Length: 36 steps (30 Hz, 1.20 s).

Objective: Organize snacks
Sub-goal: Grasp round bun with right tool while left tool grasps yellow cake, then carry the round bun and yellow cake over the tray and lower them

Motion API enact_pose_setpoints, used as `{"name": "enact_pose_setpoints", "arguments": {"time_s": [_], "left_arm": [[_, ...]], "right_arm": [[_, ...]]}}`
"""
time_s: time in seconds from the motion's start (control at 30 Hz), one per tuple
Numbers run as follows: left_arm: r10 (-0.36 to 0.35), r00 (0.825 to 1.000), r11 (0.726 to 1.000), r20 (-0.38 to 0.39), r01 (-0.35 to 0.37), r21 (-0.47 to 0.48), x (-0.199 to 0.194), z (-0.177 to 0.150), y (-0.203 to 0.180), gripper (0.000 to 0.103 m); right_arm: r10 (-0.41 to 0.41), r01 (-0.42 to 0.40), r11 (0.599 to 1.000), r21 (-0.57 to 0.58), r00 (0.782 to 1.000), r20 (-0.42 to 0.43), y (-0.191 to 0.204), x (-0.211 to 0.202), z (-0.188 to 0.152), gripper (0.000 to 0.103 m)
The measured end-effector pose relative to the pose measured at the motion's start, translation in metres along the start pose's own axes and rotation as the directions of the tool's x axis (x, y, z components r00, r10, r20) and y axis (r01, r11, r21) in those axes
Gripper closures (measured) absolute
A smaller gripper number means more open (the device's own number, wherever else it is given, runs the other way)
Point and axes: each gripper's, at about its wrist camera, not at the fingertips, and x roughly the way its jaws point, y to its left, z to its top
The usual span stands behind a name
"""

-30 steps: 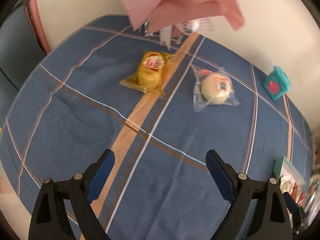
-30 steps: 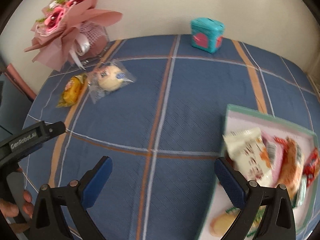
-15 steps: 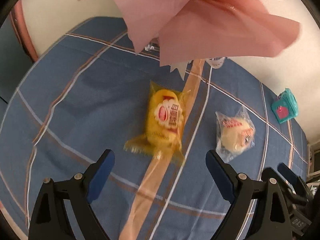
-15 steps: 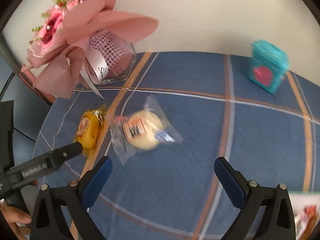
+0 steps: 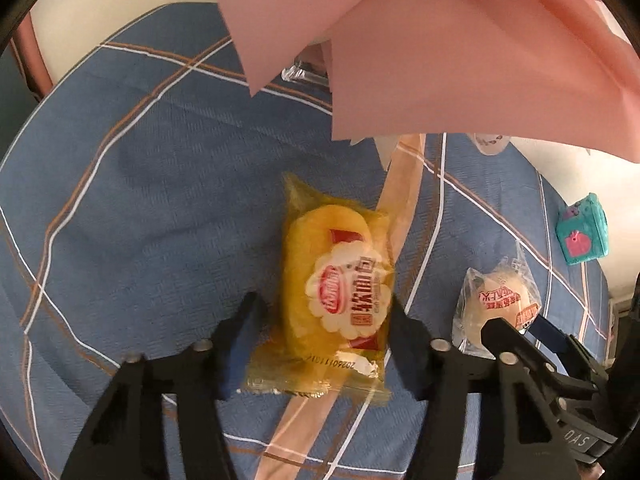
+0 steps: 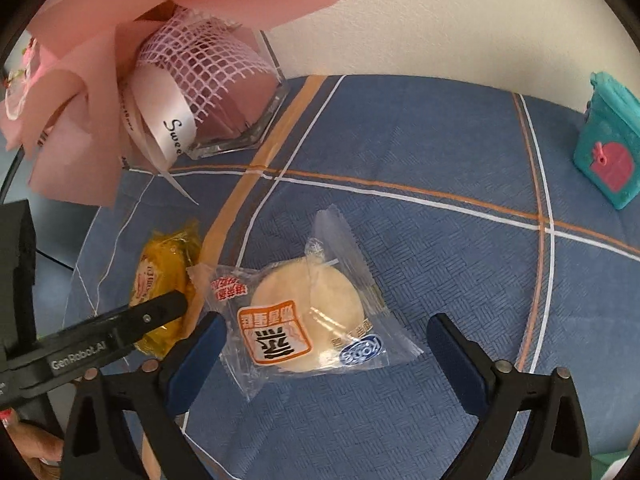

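A yellow cake in a clear yellow wrapper [image 5: 332, 288] lies on the blue checked cloth, between the fingers of my left gripper [image 5: 324, 316]. Its jaws are closing; the right finger meets the wrapper's edge, and a thin gap shows on the left. The yellow cake [image 6: 160, 276] also shows in the right wrist view, with one of the left gripper's fingers [image 6: 160, 312] across it. A pale round bun in a clear wrapper [image 6: 308, 312] lies between the wide fingers of my right gripper [image 6: 326, 320], which are closing slightly and stand apart from it. The bun [image 5: 500, 296] is partly hidden in the left view.
A pink paper bouquet [image 6: 120, 60] in a glass vase [image 6: 240, 120] overhangs the cloth at the back left and fills the top of the left view. A teal box [image 6: 608, 152] stands at the far right. A hand [image 6: 36, 444] shows at the lower left.
Both grippers came down and in over the snacks, which now lie between the fingers. The left jaws narrowed a lot around the yellow cake. The snack tray left the right view.
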Motion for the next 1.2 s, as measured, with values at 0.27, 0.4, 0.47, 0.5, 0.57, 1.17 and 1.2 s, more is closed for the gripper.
{"name": "enact_pose_setpoints", "arguments": {"time_s": [0.27,0.4,0.47,0.5,0.57,1.17,1.2], "left_arm": [[0.019,1.000,1.000,0.008,-0.019,0.003,-0.006,-0.014,-0.006,0.059],[0.014,1.000,1.000,0.013,-0.014,-0.014,-0.018,-0.034,-0.010,0.060],[0.021,0.999,1.000,0.027,-0.021,-0.008,-0.026,-0.046,-0.017,0.060],[0.022,0.999,1.000,0.034,-0.022,-0.008,-0.032,-0.053,-0.021,0.060],[0.016,0.999,1.000,0.047,-0.016,-0.004,-0.044,-0.068,-0.027,0.060],[-0.100,0.986,0.994,0.137,0.092,0.062,-0.112,-0.200,-0.122,0.060],[-0.103,0.984,0.993,0.143,0.094,0.070,-0.115,-0.203,-0.128,0.060]], "right_arm": [[0.066,-0.066,0.997,0.043,0.998,0.002,-0.002,-0.012,-0.011,0.039],[0.056,-0.056,0.998,0.035,0.998,0.003,-0.002,-0.026,-0.027,0.040],[0.059,-0.059,0.997,0.041,0.998,0.007,-0.004,-0.035,-0.037,0.040],[0.056,-0.057,0.997,0.045,0.998,0.008,-0.006,-0.041,-0.042,0.040],[0.046,-0.047,0.997,0.054,0.999,0.012,-0.009,-0.054,-0.055,0.040],[-0.087,0.076,0.993,0.085,0.987,0.132,-0.051,-0.207,-0.184,0.040],[-0.097,0.084,0.992,0.093,0.986,0.136,-0.055,-0.214,-0.190,0.040]]}}
